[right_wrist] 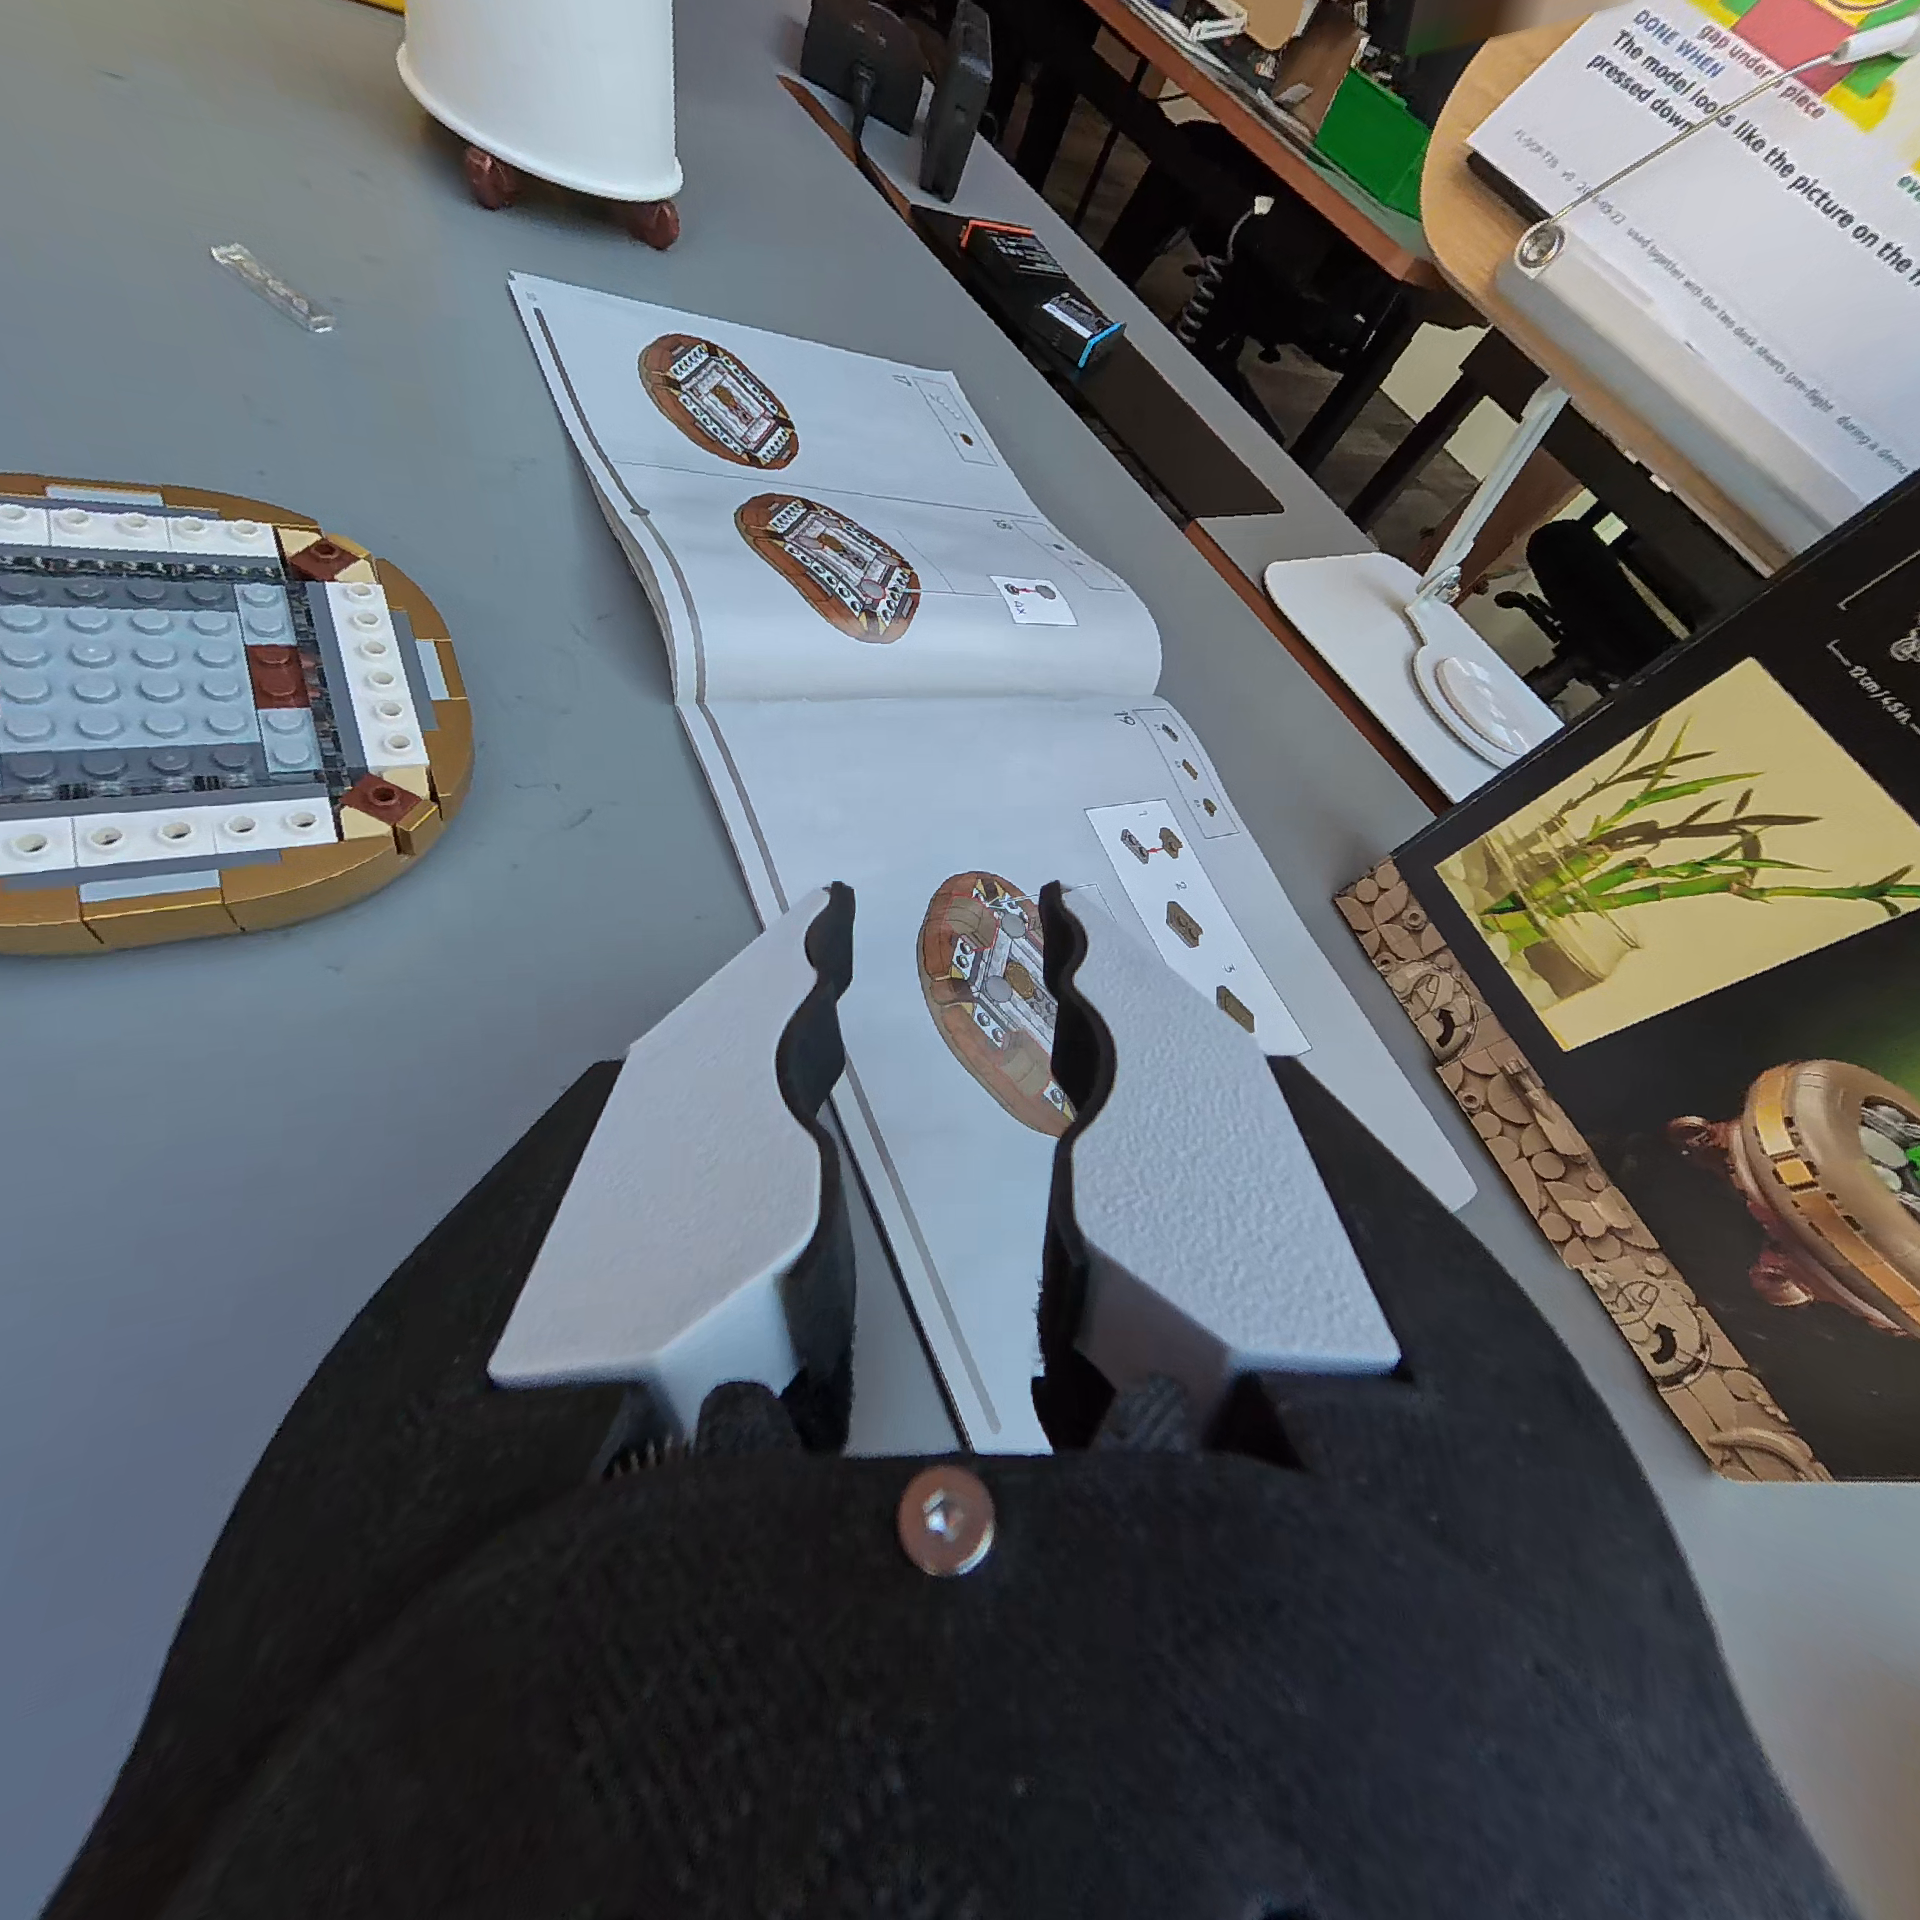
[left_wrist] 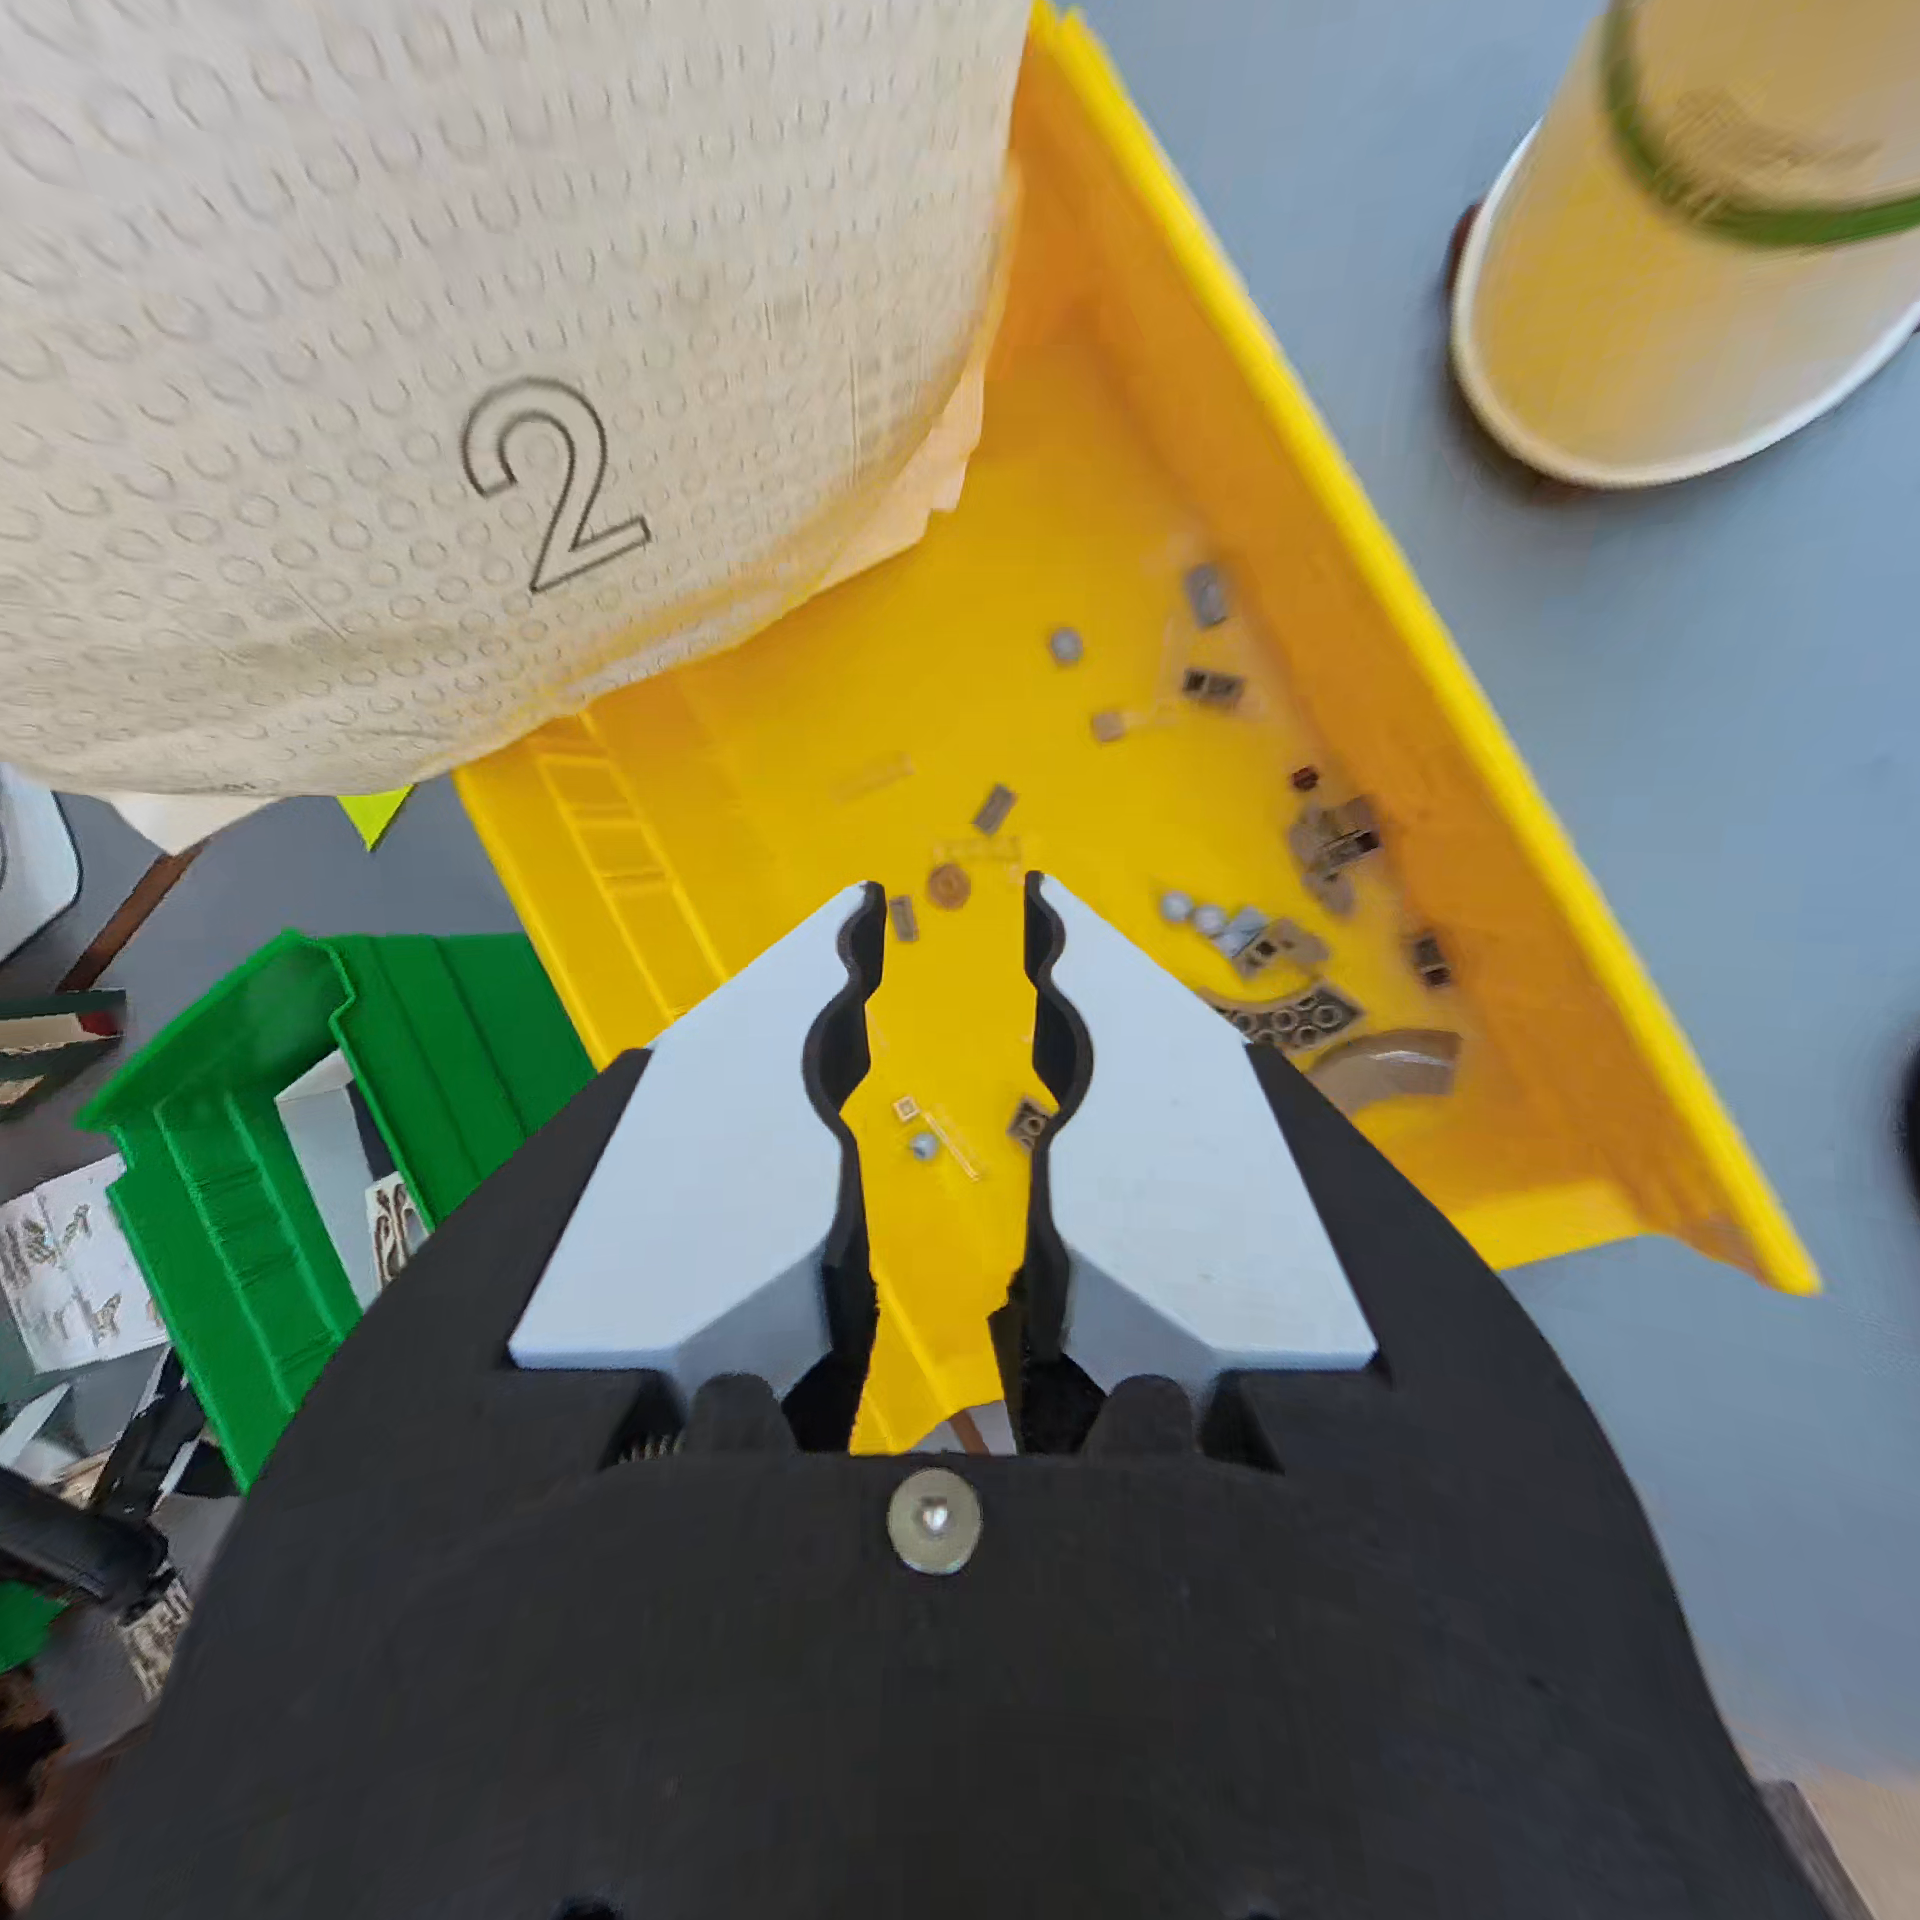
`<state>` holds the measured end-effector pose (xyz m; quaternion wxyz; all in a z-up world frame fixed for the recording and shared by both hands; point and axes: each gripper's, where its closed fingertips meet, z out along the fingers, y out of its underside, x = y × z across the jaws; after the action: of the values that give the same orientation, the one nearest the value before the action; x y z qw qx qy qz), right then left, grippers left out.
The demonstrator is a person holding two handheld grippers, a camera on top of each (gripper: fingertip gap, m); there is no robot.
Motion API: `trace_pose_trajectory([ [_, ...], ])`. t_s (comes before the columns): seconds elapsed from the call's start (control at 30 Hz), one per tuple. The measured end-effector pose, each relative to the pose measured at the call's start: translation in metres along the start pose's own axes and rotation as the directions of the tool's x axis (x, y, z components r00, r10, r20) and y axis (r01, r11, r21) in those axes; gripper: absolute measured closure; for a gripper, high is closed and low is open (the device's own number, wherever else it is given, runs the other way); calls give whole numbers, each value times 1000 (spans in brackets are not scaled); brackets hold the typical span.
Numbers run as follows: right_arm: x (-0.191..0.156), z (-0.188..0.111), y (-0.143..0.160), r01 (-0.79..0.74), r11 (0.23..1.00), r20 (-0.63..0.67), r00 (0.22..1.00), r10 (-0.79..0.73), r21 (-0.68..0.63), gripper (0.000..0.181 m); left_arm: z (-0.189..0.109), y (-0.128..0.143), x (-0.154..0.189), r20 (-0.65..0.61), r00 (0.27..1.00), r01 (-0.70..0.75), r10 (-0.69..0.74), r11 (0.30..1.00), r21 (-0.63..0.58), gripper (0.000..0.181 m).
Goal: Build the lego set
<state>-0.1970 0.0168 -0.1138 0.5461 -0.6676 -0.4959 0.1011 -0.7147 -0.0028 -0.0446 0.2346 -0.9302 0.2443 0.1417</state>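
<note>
Though near fingers (left_wrist: 862, 914), pieces (left_wrist: 1335, 842) ungrasped.

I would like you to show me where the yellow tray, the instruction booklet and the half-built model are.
yellow tray (left_wrist: 1049, 343): left wrist view, bare floor near its far end.
instruction booklet (right_wrist: 883, 790): right wrist view, blank area near the fold.
half-built model (right_wrist: 135, 665): right wrist view, grey studded centre.

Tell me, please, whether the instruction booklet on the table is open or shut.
Open: the booklet lies spread flat on the grey table, two facing pages of building steps showing.
</note>
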Motion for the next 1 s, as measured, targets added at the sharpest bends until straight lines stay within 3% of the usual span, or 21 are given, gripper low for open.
trace_pose_trajectory([
  [0.03,0,0,1,-1,1000,-4,1000,1,-4,146,16,8,-3,-20,1000,-20,19,999,-39,155],
  [0.17,6,-4,2,-21,1000,-33,999,21,4,146,60,24,-5,-100,966,-248,239,964,-98,150],
  [0.27,9,-5,2,-42,999,-43,998,43,14,146,78,24,-4,-98,893,-446,438,891,-85,157],
  [0.33,10,-4,3,-55,998,-44,997,56,12,146,89,26,-12,-85,862,-506,499,853,-124,151],
  [0.67,13,-1,8,-67,998,-56,996,66,-12,146,124,34,-33,-177,774,-633,608,739,-230,153],
  [0.83,11,0,10,-53,998,-50,997,51,-28,146,132,32,-34,-237,762,-647,602,724,-240,152],
  [1.0,8,3,14,-47,998,-38,998,46,-52,146,132,37,-27,-340,752,-652,564,713,-260,164],
])
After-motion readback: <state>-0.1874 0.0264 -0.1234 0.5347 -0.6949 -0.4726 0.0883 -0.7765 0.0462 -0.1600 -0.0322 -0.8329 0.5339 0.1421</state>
